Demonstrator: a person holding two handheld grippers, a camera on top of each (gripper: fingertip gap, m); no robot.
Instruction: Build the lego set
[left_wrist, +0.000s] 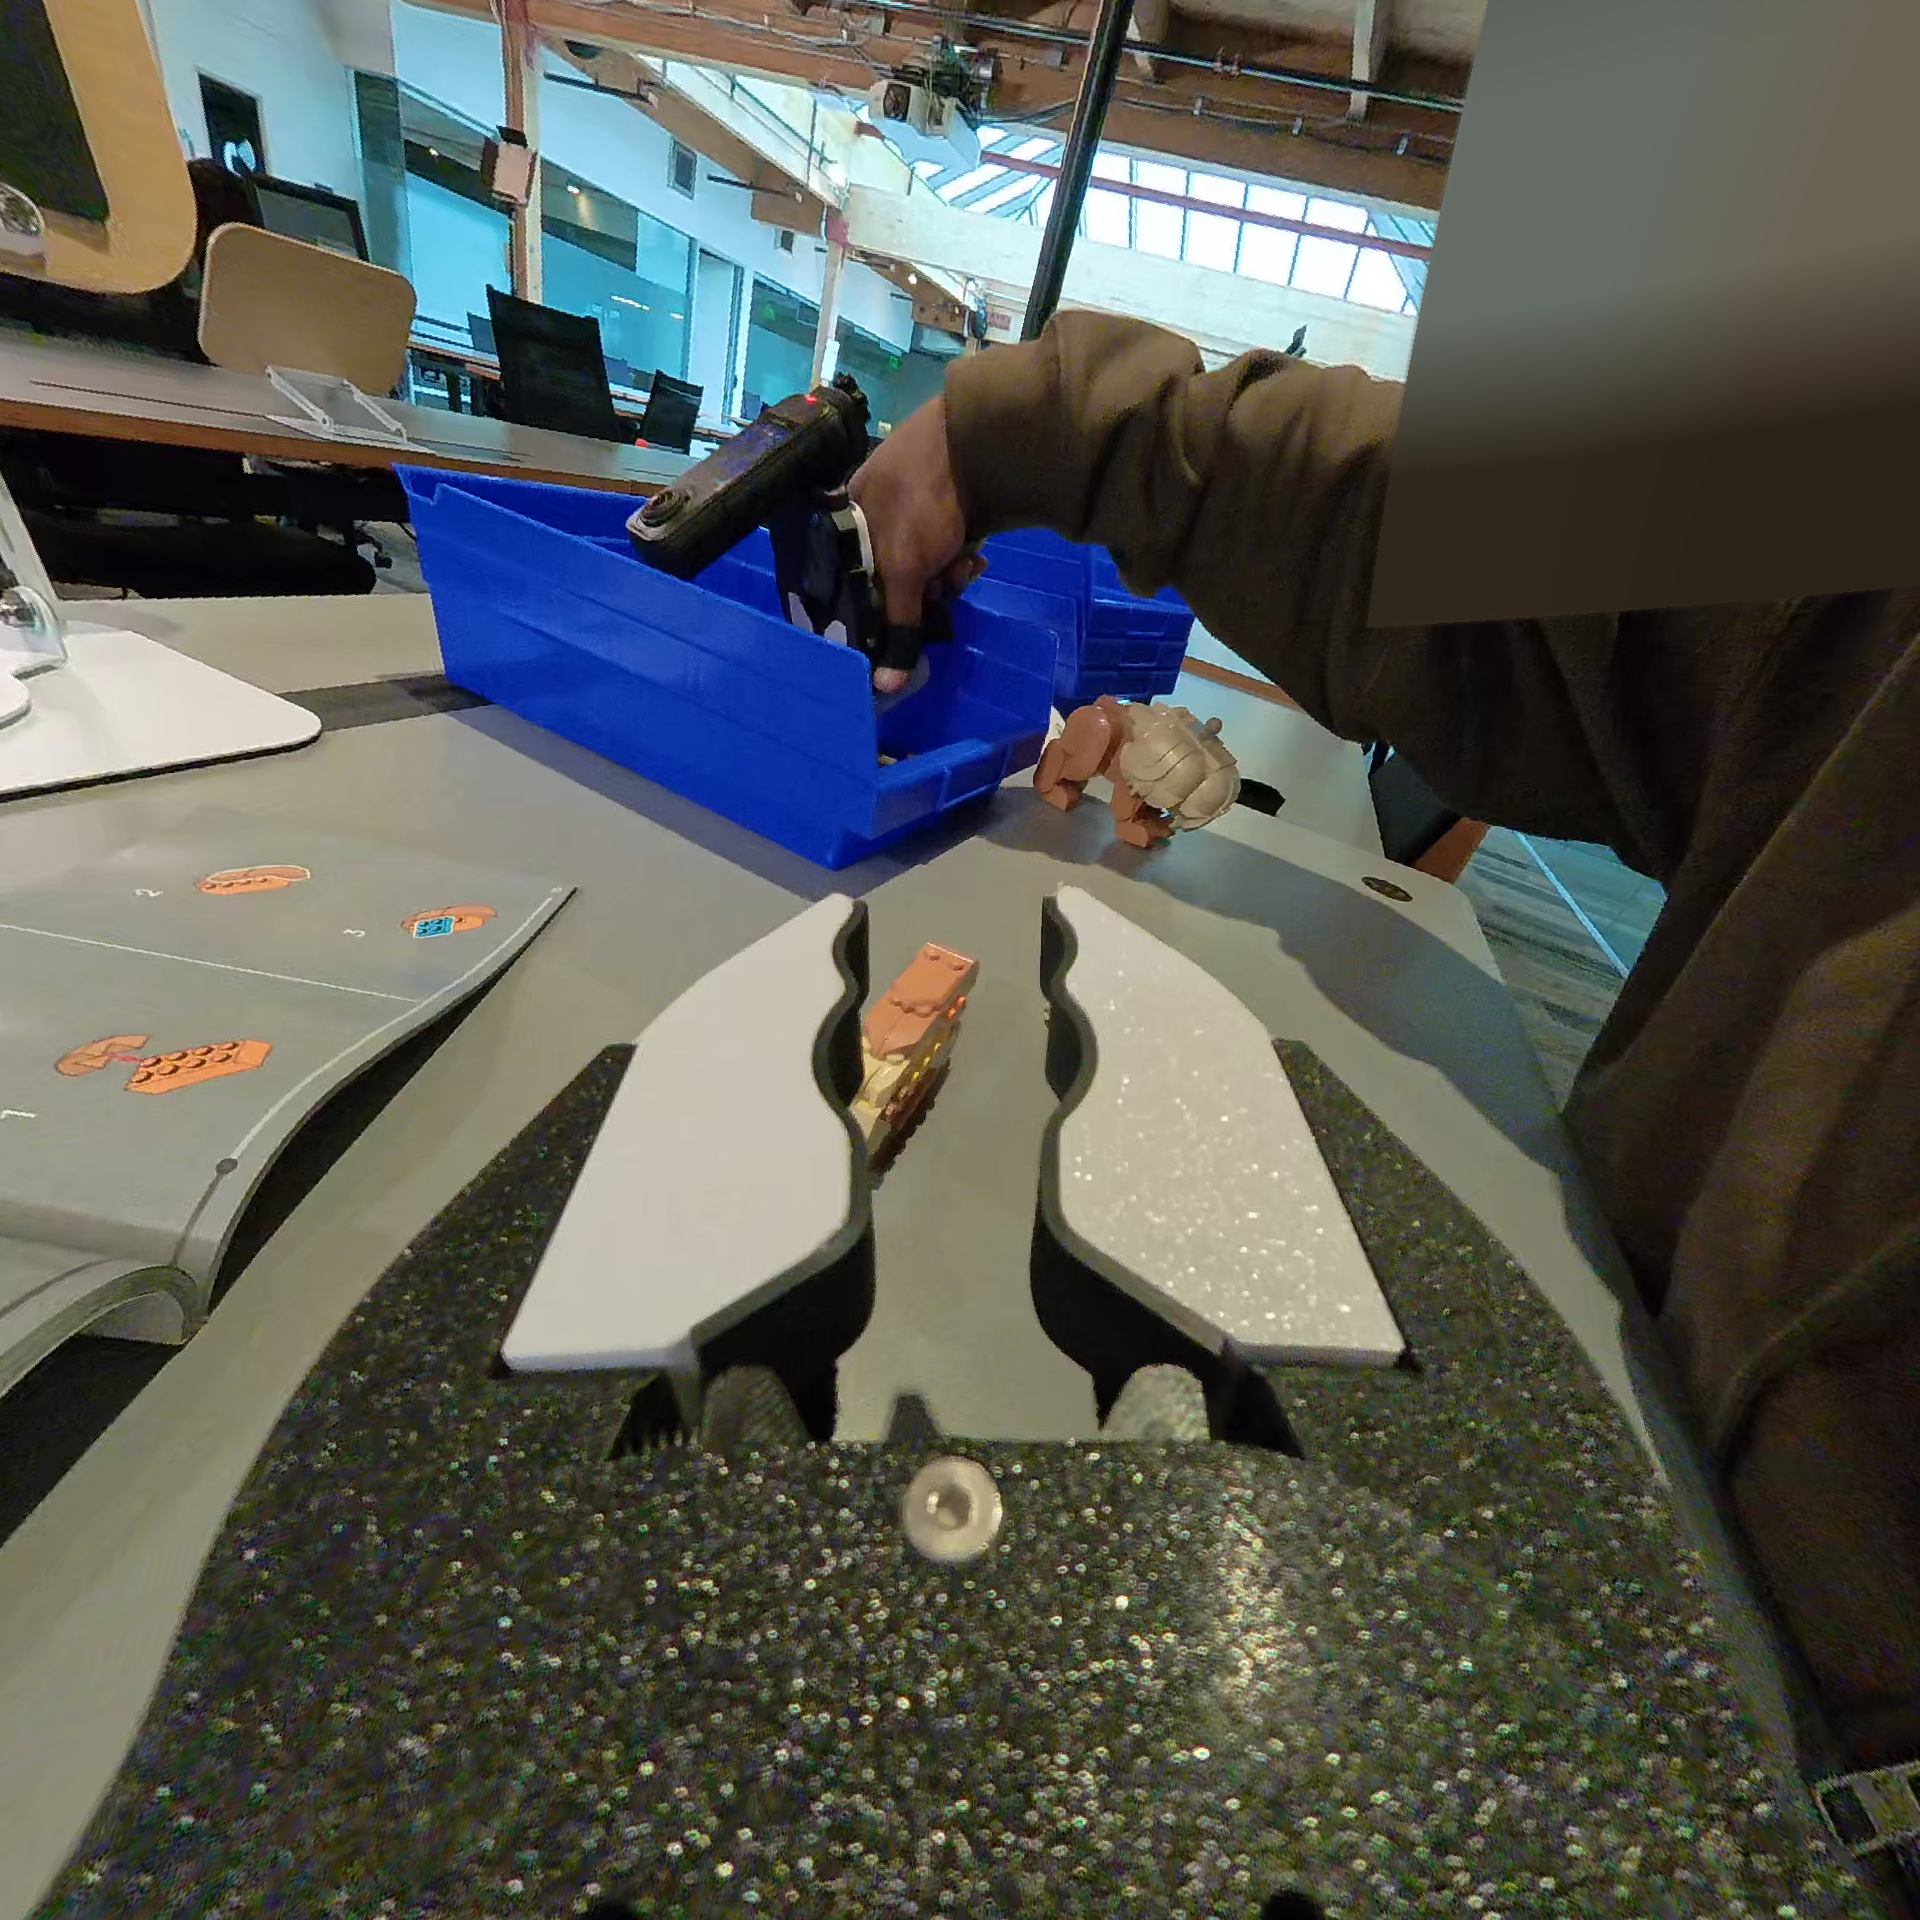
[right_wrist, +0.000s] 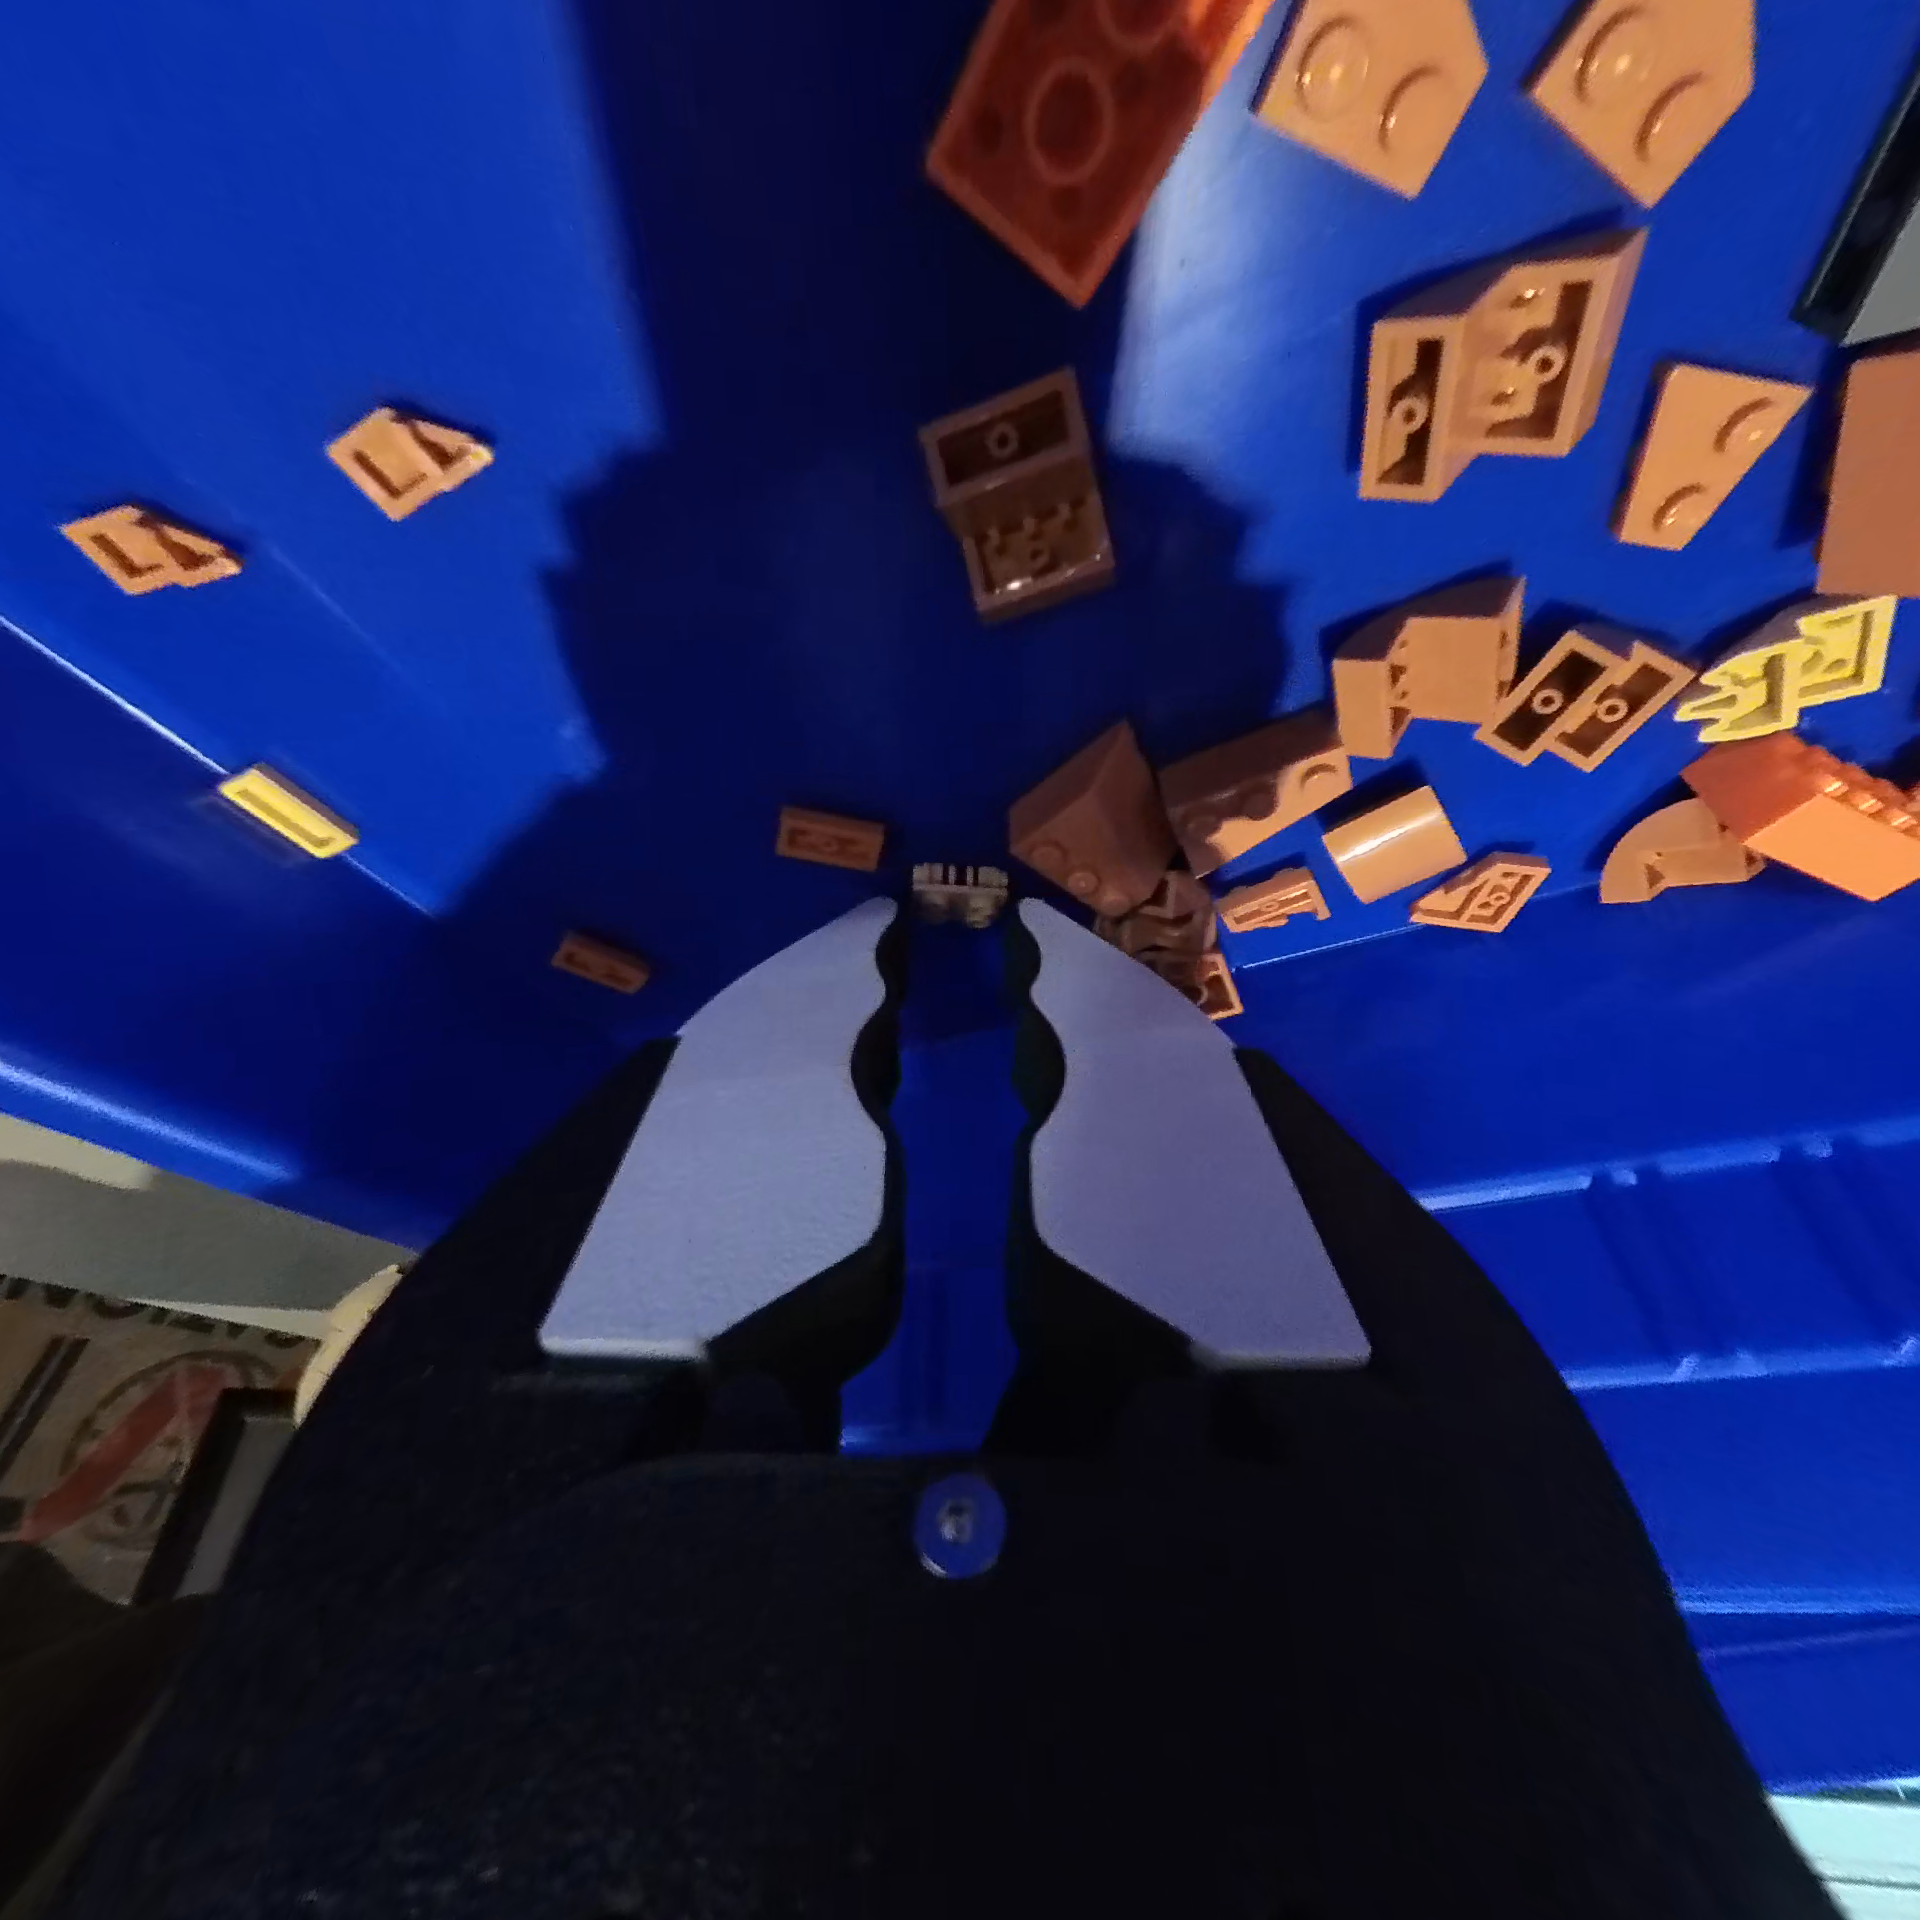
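My left gripper (left_wrist: 954, 940) is open and low over the grey table. A small tan, cream and brown lego assembly (left_wrist: 914, 1039) lies between its fingers, against the left one. My right gripper (right_wrist: 958, 914) is down inside a blue bin (right_wrist: 312, 260), its tips closed on a small grey-tan piece (right_wrist: 958, 891). Loose tan, brown and orange bricks (right_wrist: 1475, 374) lie scattered on the bin floor. In the left wrist view the right gripper's body (left_wrist: 769, 499), held by a hand, reaches into the blue bin (left_wrist: 665, 686); its fingers are hidden there.
An open instruction booklet (left_wrist: 208, 1039) lies at the left. A part-built brown and pale grey lego figure (left_wrist: 1143, 769) stands right of the bin. A second blue bin (left_wrist: 1112, 623) is behind. A white stand base (left_wrist: 135, 707) sits far left. A person's sleeve (left_wrist: 1351, 520) crosses the right side. One gripper's finger ends stand about 40 cm off the other's.
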